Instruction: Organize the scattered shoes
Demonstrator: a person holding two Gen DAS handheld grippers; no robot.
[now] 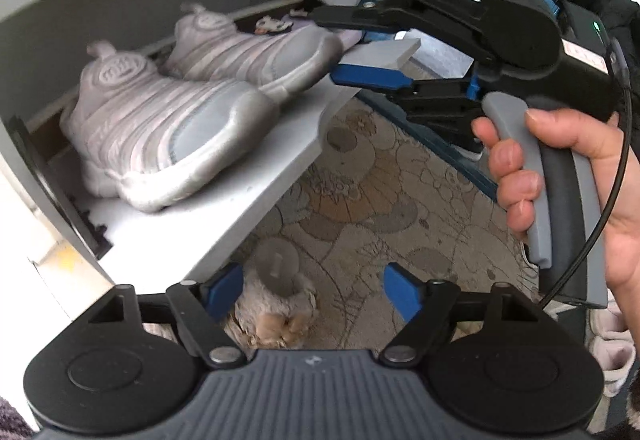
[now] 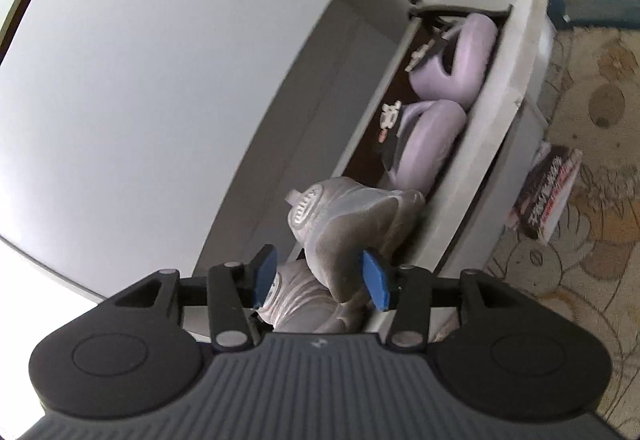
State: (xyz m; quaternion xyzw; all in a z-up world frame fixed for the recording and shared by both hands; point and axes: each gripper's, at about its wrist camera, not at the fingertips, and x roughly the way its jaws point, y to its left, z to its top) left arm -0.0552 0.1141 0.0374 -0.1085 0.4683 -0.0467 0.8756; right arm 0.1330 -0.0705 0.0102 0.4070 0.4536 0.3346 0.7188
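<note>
the step in hand looked like the stowing of the grey pair in the tilt-out drawer (image 2: 508,80) of the white cabinet (image 2: 160,60). two grey sneakers (image 1: 160,136) sat side by side inside it, heels up toward the cabinet, and two lilac slippers (image 2: 436,136) lay further along the same drawer. that made four shoes put away, counted in the right wrist view.

the right gripper (image 2: 318,276) hung close over the nearer sneaker with its jaws wide and nothing held; whether the pads touched the shoe could not be told. the left gripper (image 1: 314,290) was also wide and empty, out over the patterned rug (image 1: 380,200).

more footwear lay on the floor: a fluffy slipper (image 1: 276,316) just under the left gripper and a pale shoe (image 1: 612,344) at the right edge. the next move, as a judgement, called for lowering the left gripper over that slipper and closing on it. a book (image 2: 548,192) lay on the rug beside the cabinet.
</note>
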